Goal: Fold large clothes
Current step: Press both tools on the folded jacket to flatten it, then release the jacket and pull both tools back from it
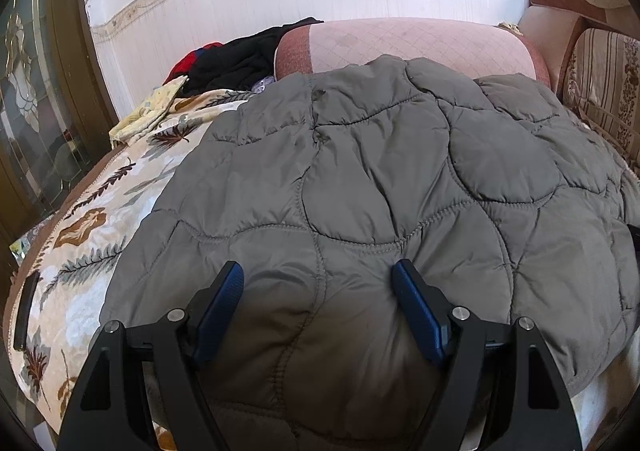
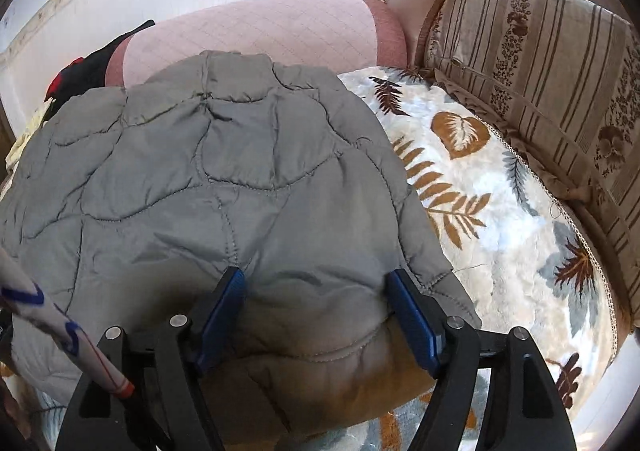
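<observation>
A grey quilted jacket [image 1: 380, 179] lies folded on a leaf-print blanket [image 1: 92, 219] over a sofa seat. It also shows in the right wrist view [image 2: 192, 179]. My left gripper [image 1: 320, 275] is open, its blue-padded fingers spread over the jacket's near left part. My right gripper [image 2: 316, 279] is open over the jacket's near right corner, where the hem bulges between the fingers. Neither gripper holds cloth.
A pink quilted armrest [image 1: 400, 43] stands behind the jacket, with black and red clothes [image 1: 228, 59] piled at its left. A striped floral cushion [image 2: 540, 83] lines the sofa back at right. A glass door [image 1: 28, 111] is at far left. A white sleeve [image 2: 60, 331] crosses the right view's lower left.
</observation>
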{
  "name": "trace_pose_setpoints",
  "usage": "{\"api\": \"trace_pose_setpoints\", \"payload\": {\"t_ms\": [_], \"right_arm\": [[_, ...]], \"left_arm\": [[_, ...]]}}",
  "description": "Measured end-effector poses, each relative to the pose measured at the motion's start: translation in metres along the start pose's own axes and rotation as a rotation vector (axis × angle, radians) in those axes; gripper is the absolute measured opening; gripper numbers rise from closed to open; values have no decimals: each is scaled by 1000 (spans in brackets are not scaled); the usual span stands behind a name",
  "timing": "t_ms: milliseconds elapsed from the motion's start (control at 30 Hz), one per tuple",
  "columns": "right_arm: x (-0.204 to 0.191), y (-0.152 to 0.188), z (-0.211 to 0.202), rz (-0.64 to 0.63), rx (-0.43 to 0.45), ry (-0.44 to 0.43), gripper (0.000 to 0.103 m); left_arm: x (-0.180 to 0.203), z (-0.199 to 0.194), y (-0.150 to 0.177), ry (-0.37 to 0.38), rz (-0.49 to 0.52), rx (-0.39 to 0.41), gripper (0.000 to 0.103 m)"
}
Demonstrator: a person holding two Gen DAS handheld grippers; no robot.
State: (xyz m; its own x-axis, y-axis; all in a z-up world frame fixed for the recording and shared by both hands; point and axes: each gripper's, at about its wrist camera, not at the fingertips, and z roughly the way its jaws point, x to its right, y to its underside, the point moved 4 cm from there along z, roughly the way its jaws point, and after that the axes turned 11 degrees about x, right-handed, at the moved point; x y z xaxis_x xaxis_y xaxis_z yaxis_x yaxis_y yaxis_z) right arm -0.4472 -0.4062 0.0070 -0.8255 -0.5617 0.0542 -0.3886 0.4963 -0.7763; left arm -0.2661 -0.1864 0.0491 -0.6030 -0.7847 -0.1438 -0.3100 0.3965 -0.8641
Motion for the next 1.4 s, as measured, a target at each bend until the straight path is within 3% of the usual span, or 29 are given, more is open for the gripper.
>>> {"api": "trace_pose_setpoints", "payload": {"t_ms": [200,333,533,667,767,900,1067,1400], "right_arm": [[5,-14,-26,14,86,12,78],[5,-8,-35,35,79,-28,78],[-16,12,-29,0,10,-90,80],[-21,10,-29,-38,26,-74,81],[-19,4,-47,-18,83,-115,81],[-18,8,-55,-54,94,-85,81],[-22,22,-40,-67,20,-106,81],[-17,26,-46,-72,15,-127,81]], "left_arm": [[-25,-20,-5,4,-79,11,77],[-63,-36,3,-97,-121,-7,77],[-78,-18,22,-136,-144,-104,78],[-68,-30,13,-202,-77,-12,78],[-55,-45,2,-160,-53,77,78],[-29,-42,9,-73,-15,49,78],[-22,-29,16,-69,-6,9,78],[-19,-35,19,-85,25,36,79]]}}
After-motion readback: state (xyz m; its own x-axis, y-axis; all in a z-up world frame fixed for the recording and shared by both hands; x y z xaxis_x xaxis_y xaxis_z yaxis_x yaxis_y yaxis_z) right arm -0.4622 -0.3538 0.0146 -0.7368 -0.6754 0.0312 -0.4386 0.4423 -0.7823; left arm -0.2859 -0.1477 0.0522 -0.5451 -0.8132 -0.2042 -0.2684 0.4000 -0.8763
